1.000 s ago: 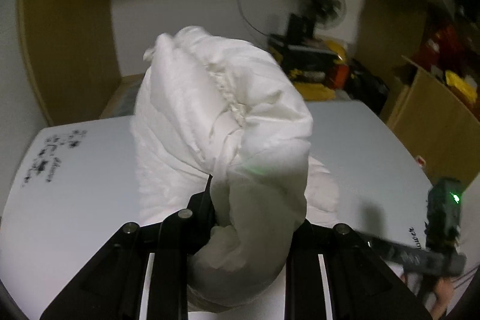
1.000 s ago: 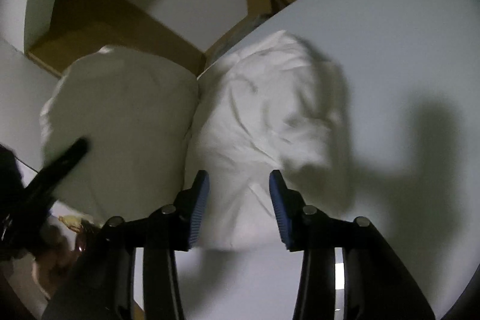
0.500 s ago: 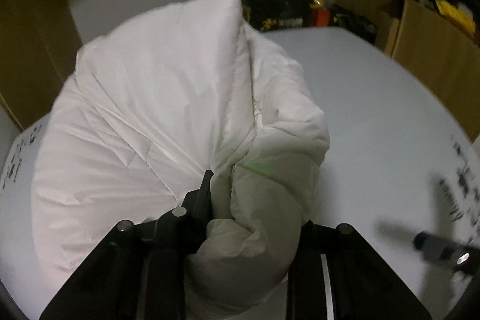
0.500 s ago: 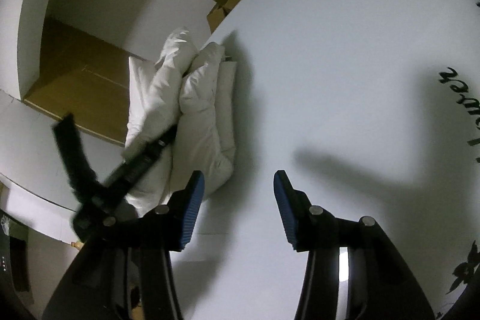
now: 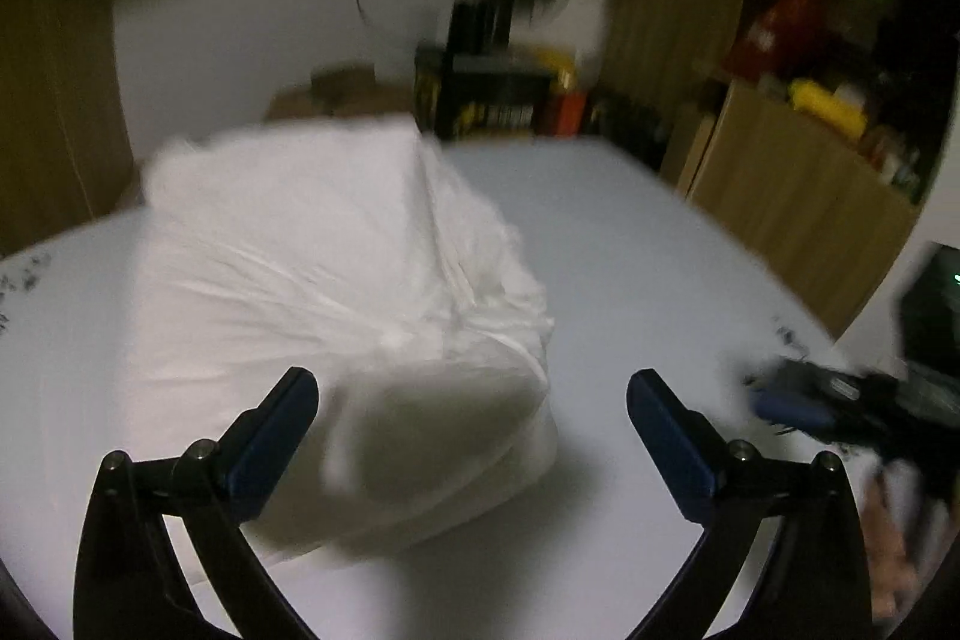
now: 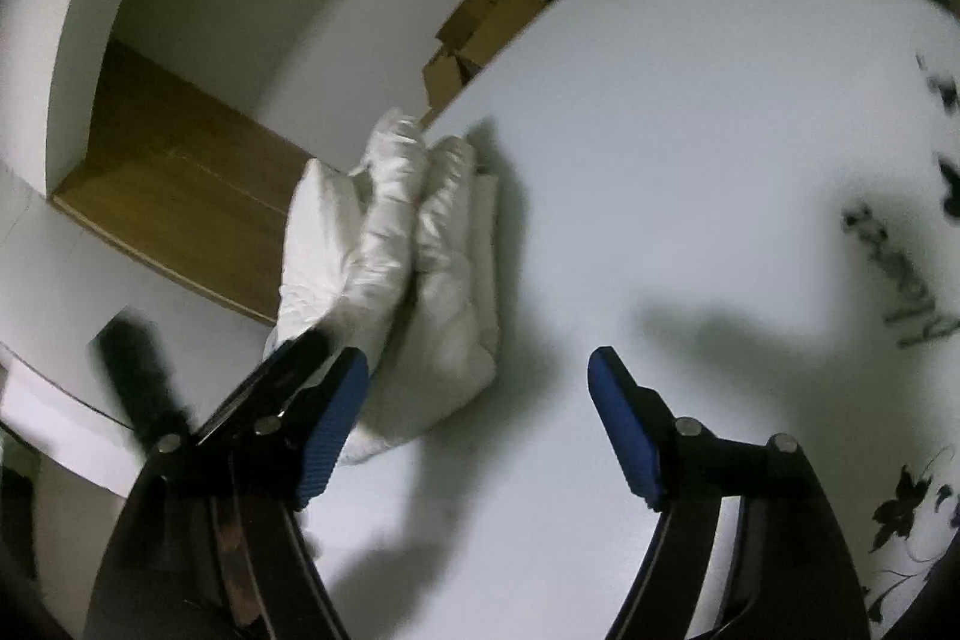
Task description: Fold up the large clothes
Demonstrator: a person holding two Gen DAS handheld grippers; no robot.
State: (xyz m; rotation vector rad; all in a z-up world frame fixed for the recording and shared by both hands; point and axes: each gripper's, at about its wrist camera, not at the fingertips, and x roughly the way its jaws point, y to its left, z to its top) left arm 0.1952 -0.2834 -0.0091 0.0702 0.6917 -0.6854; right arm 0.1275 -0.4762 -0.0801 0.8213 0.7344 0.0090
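free: bare worktop (image 6: 690, 196) right of the bundle | blocked: folded white garment (image 5: 336, 280) piled at the left edge

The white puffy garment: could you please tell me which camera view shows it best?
The left wrist view: the white puffy garment fills the middle, folded on the table, though blurred. The right wrist view shows it smaller and edge-on at the table's far side.

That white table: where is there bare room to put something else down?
The table is bare between the folded white garment and the black lettering along its other edge. The garment's corner, with both grippers near, is crowded.
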